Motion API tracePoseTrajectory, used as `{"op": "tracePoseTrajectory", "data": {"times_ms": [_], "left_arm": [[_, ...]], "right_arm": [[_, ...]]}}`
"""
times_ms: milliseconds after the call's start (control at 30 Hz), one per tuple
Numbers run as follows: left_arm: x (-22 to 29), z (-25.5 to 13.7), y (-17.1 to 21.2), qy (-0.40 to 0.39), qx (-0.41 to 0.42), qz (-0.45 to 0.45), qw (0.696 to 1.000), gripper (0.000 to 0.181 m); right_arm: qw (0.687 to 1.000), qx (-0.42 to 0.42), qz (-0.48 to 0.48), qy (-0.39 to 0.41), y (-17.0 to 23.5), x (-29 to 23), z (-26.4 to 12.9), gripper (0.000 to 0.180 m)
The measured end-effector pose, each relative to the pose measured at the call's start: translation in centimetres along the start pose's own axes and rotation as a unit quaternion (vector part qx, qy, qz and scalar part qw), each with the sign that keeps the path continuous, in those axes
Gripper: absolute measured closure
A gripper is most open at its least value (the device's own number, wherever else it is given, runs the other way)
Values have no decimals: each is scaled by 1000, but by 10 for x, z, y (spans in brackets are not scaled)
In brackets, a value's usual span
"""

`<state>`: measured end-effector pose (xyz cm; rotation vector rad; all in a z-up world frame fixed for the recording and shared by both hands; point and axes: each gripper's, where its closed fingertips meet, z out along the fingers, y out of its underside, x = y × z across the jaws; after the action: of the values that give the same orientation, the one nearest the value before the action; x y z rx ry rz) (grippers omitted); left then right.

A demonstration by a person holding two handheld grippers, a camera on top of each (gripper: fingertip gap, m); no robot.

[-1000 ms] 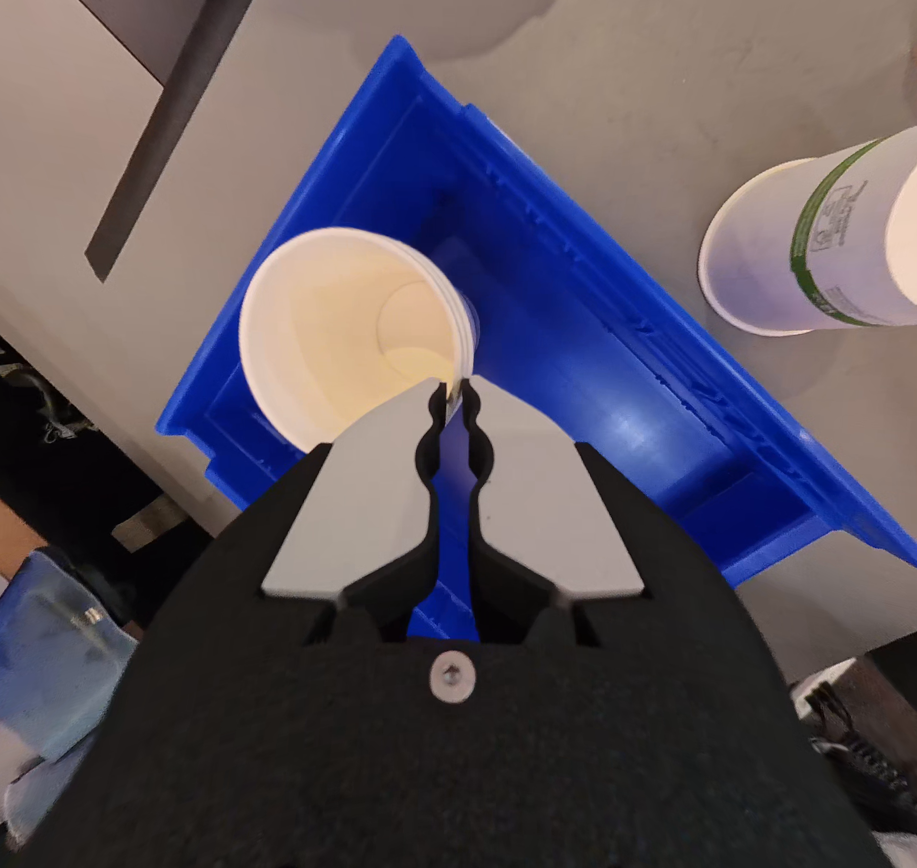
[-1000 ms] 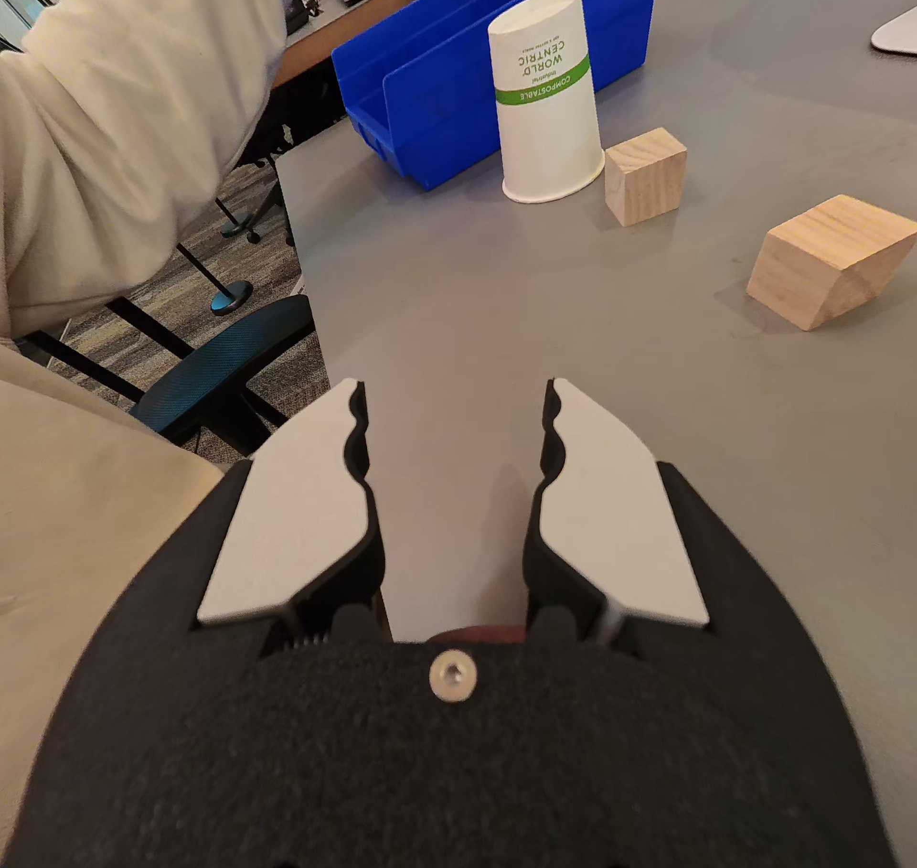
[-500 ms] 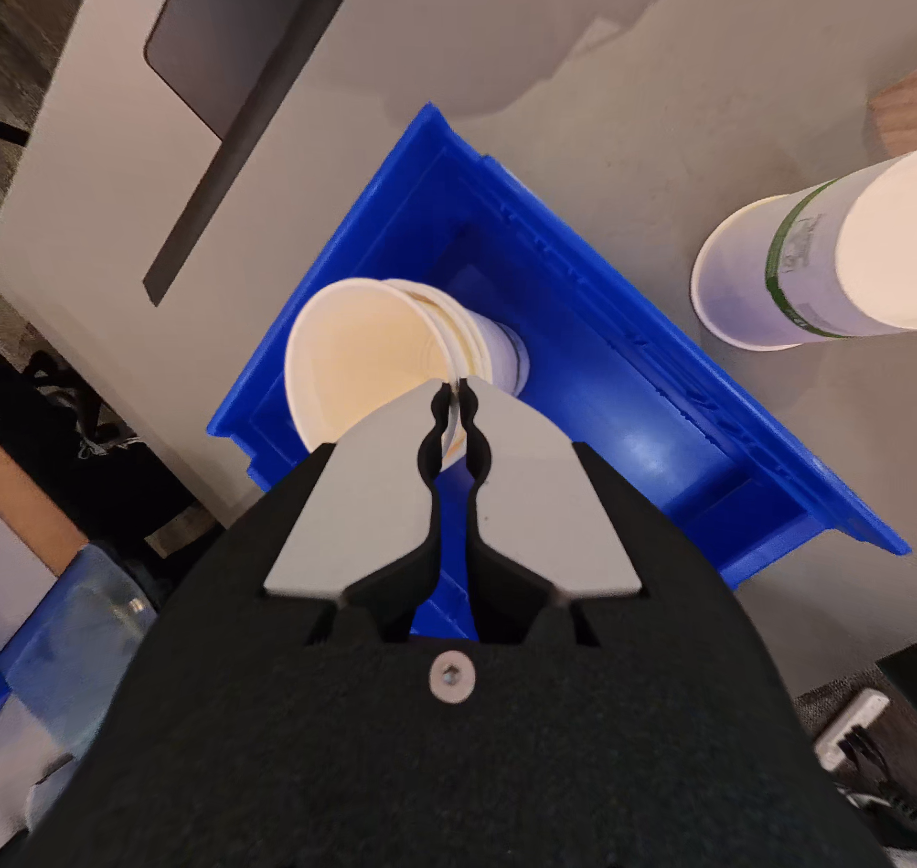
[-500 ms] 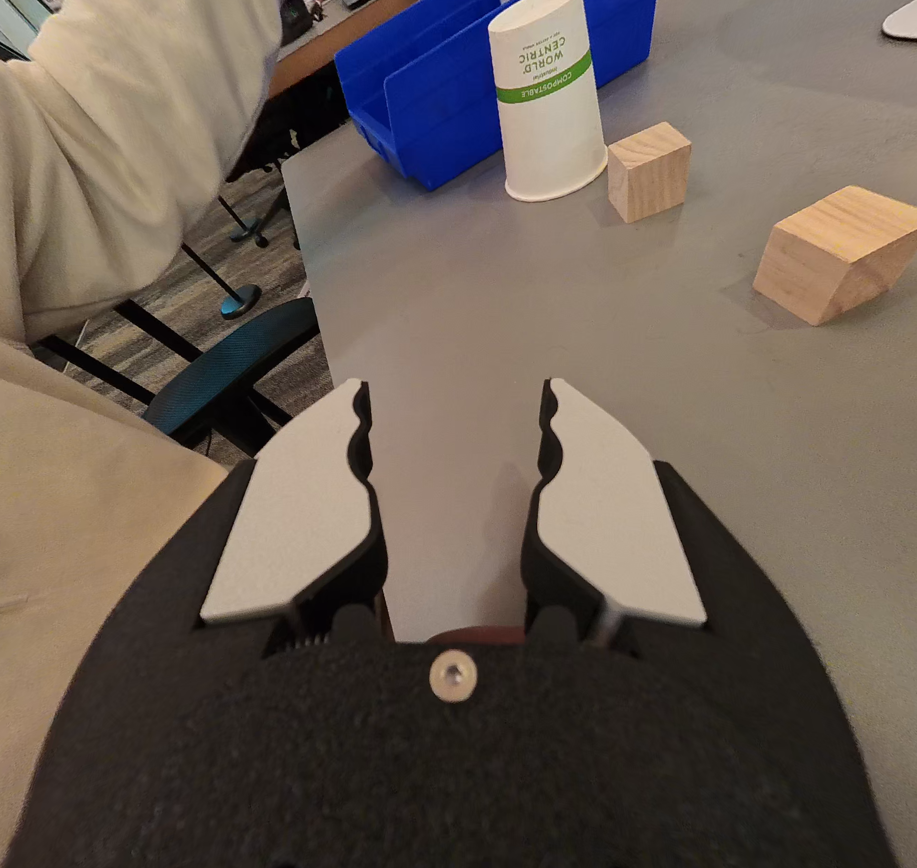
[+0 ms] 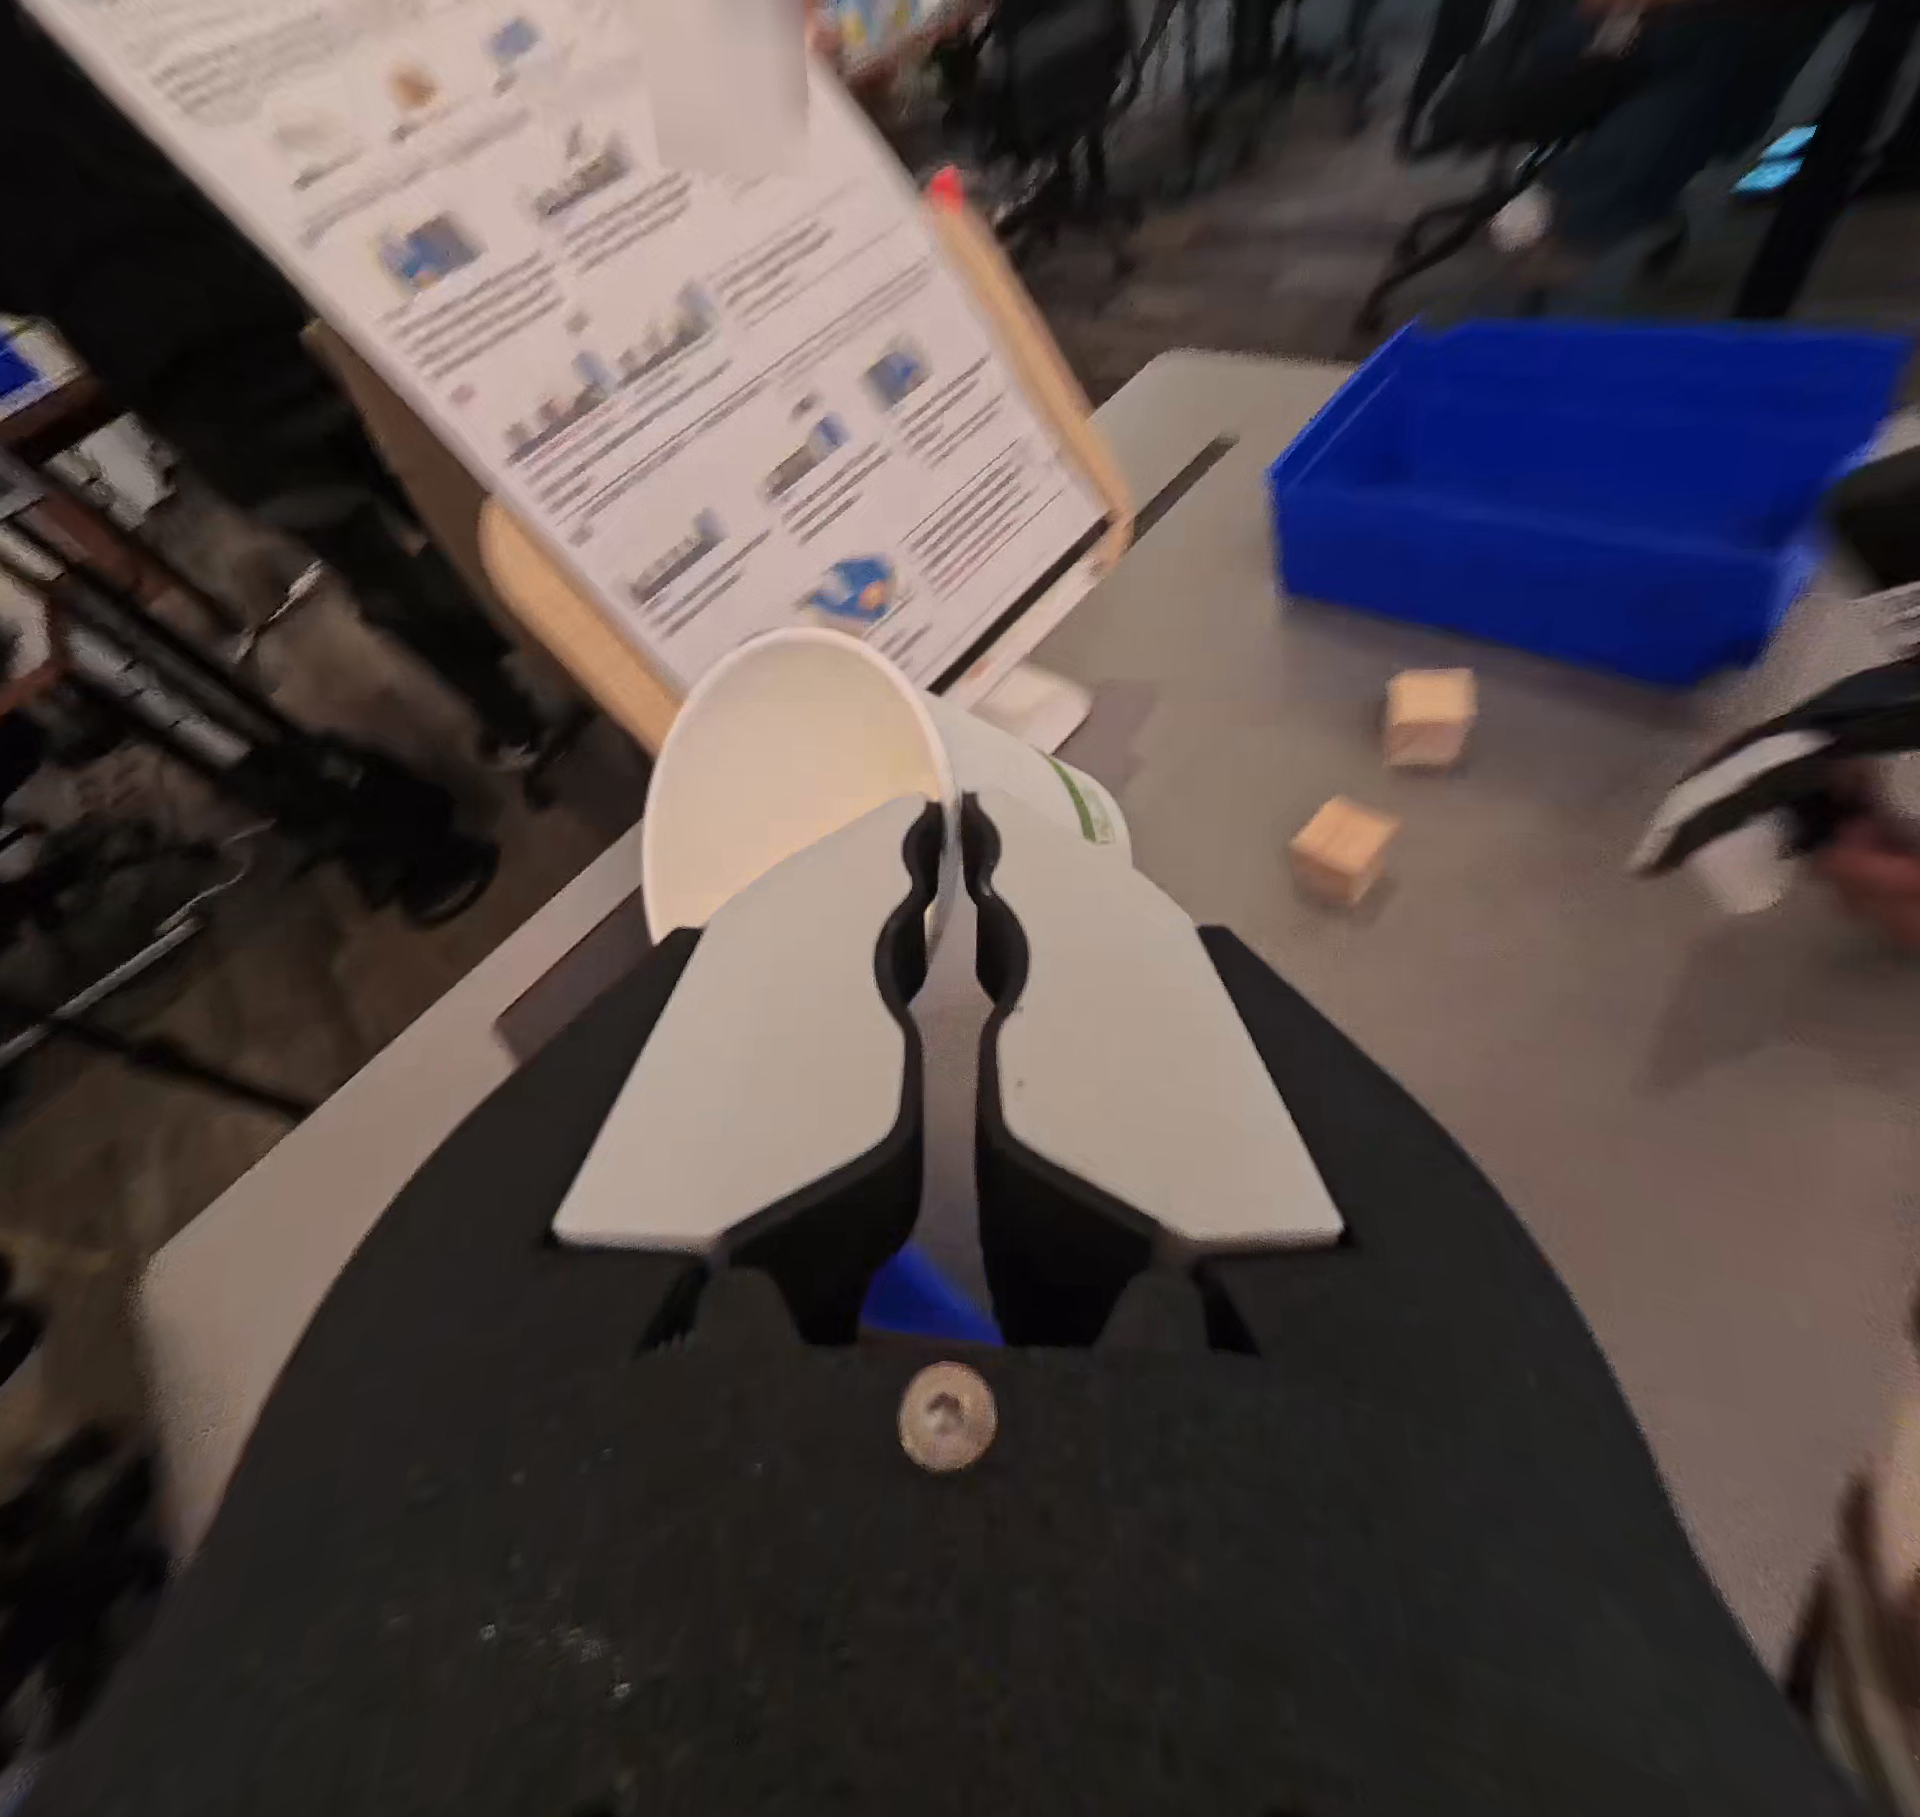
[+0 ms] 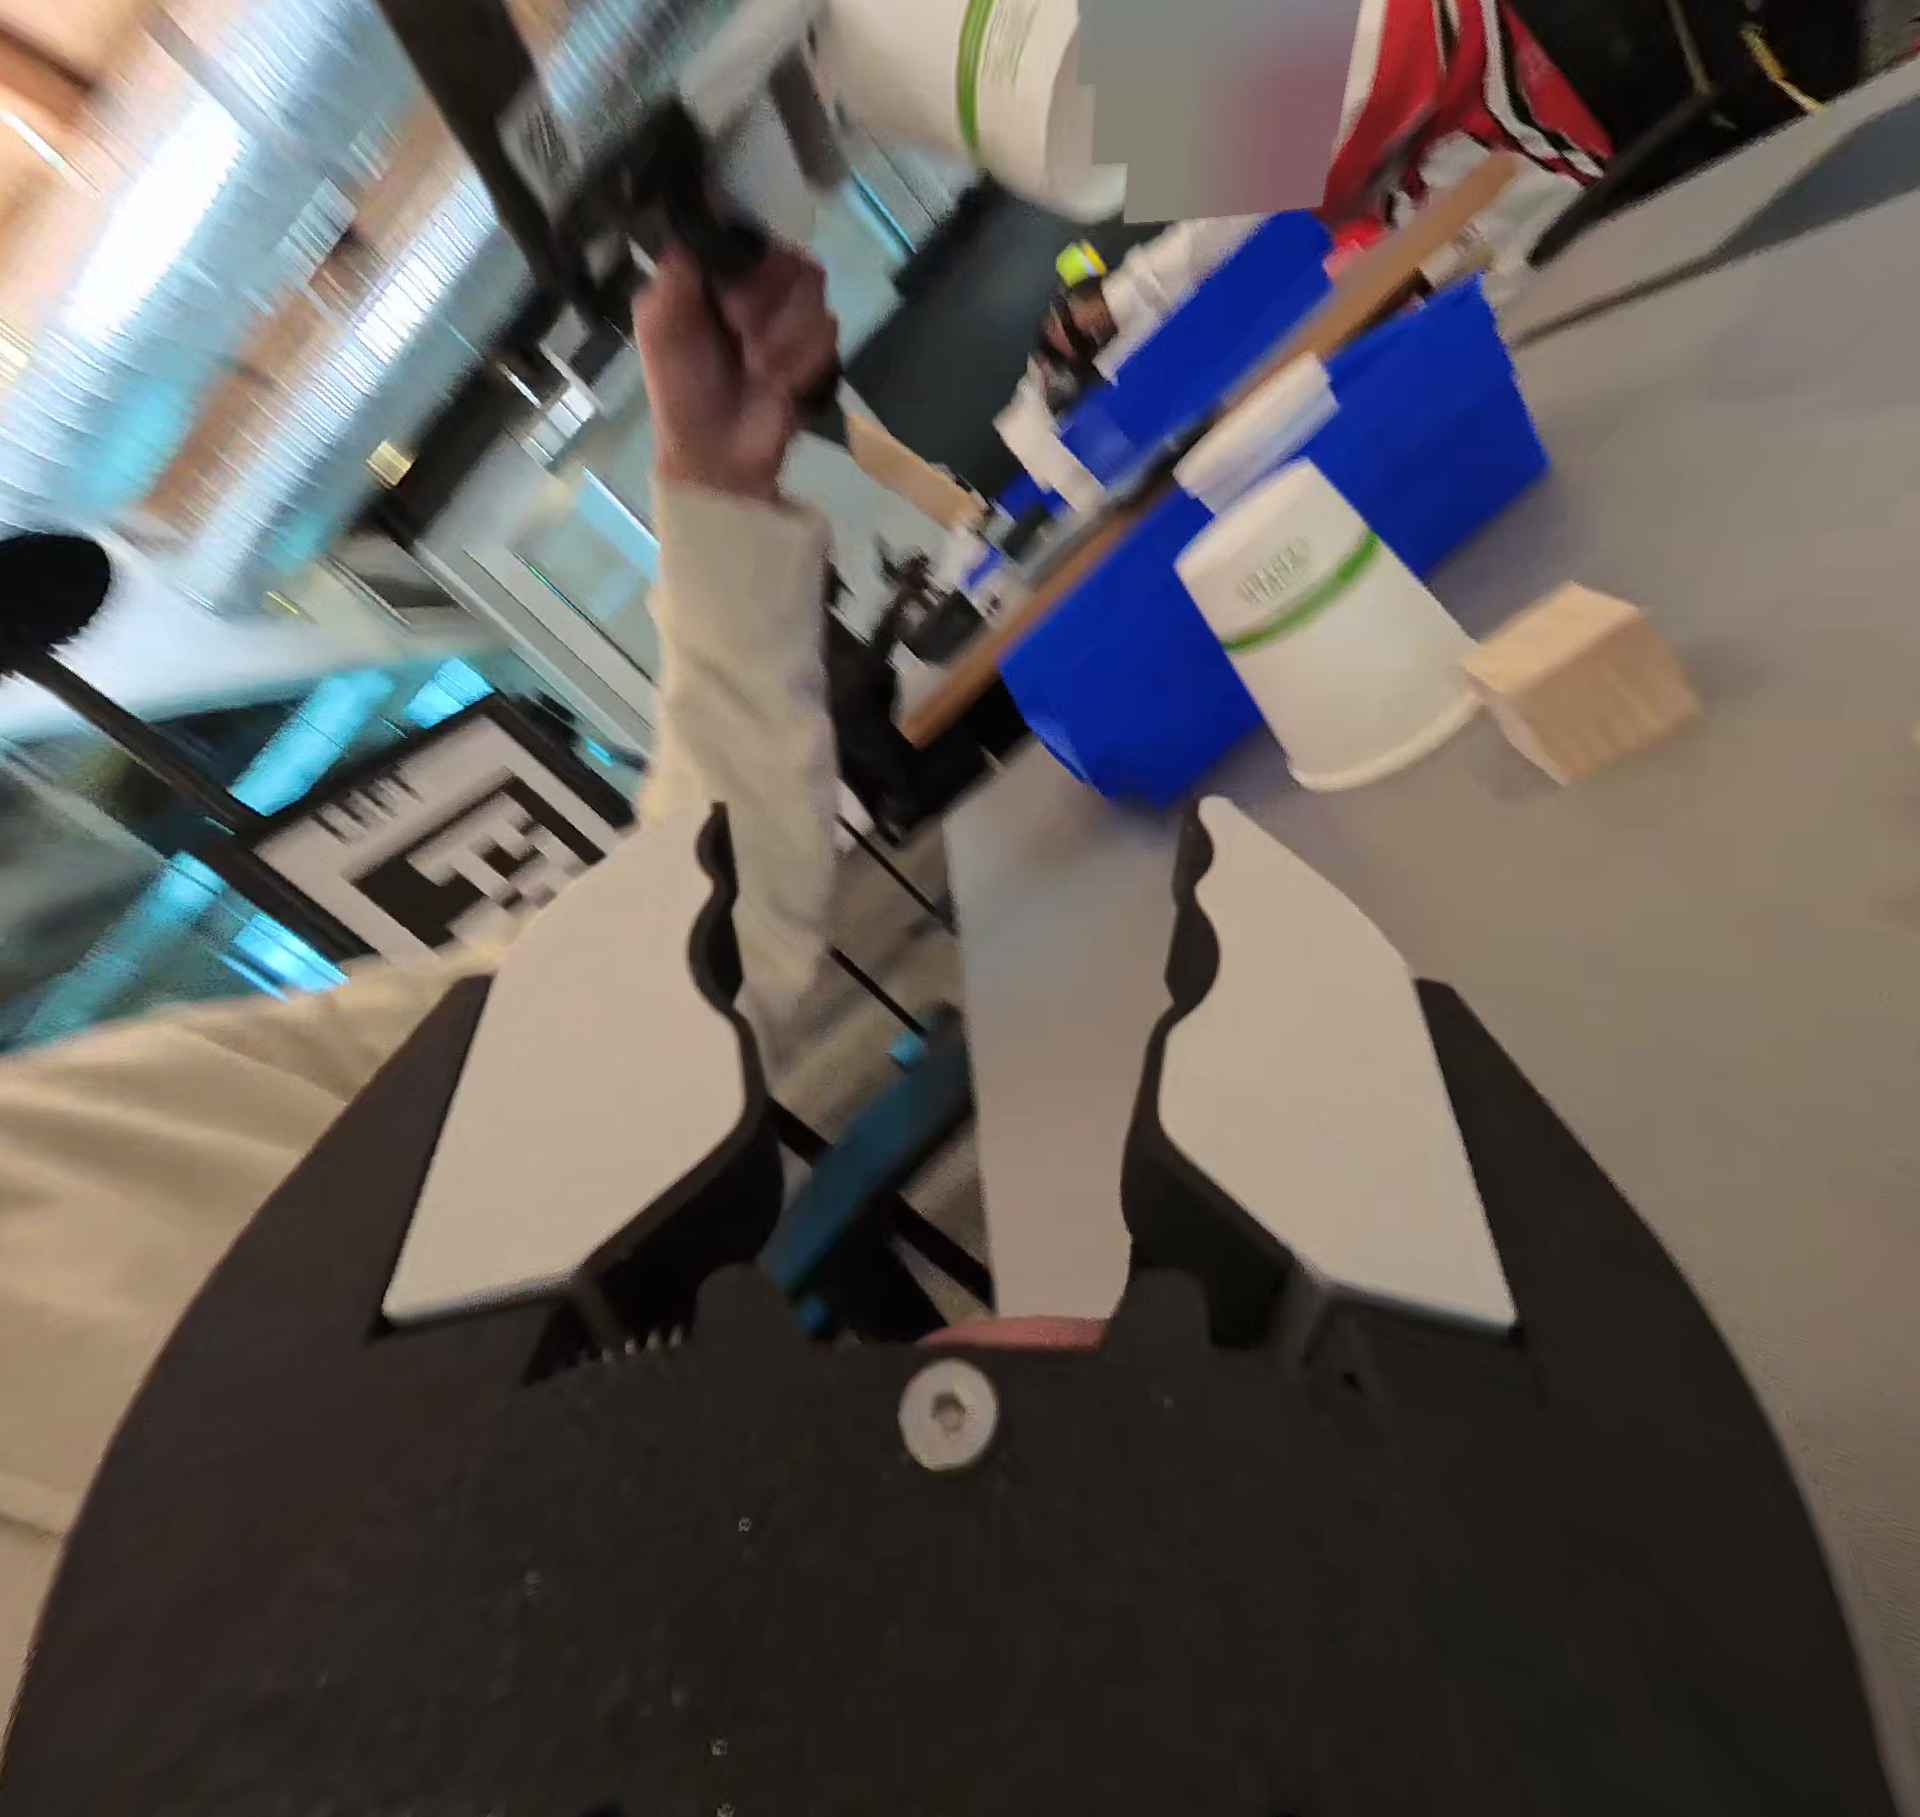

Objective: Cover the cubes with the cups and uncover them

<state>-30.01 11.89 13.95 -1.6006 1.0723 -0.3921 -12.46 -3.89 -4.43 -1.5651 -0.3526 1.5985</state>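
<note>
Left gripper (image 5: 948, 817) is clamped on the rim of a cup (image 5: 800, 770), held in the air above the table (image 5: 1558, 1092). Right gripper (image 6: 956, 832) is open, empty. Two cubes (image 5: 1340, 851) lie uncovered.

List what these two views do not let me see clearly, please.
- Under the upside-down cup, right wrist view: its wall hides whether a cube is inside.
- Held cup, left wrist view: the left claw covers its lower part; in the right wrist view a mosaic patch cuts off its base.
- Right claw, left wrist view: motion blur and the right edge.
- Bin floor, left wrist view: its front wall hides it.
</note>
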Motion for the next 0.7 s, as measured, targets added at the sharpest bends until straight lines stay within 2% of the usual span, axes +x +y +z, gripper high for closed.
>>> {"op": "tracePoseTrajectory", "data": {"times_ms": [33, 133, 233, 300, 367, 467, 533, 567, 700], "left_arm": [[24, 3, -10, 24, 15, -6, 1000, 177], [87, 19, -31, 65, 44, -27, 997, 177], [141, 40, -39, 101, 60, -39, 992, 177], [170, 55, -38, 120, 64, -32, 990, 177], [193, 68, -37, 142, 67, -37, 987, 177], [218, 83, -31, 182, 69, -56, 979, 177], [231, 91, -22, 208, 63, -68, 974, 177], [234, 93, -19, 215, 66, -73, 972, 177], [236, 97, 5, 218, 44, -79, 972, 174]], "right_arm": [[999, 30, 26, -27, -12, -4, 6, 94], [983, 105, 108, -106, -42, -16, 20, 86], [952, 169, 192, -169, -64, -20, 21, 77], [931, 206, 223, -203, -73, -22, 15, 74], [924, 218, 232, -213, -75, -22, 9, 69], [924, 226, 233, -203, -76, -17, -1, 72], [924, 241, 230, -189, -81, -8, -12, 87], [927, 241, 224, -181, -82, -3, -16, 87], [961, 187, 165, -119, -75, 9, -20, 88]]}}
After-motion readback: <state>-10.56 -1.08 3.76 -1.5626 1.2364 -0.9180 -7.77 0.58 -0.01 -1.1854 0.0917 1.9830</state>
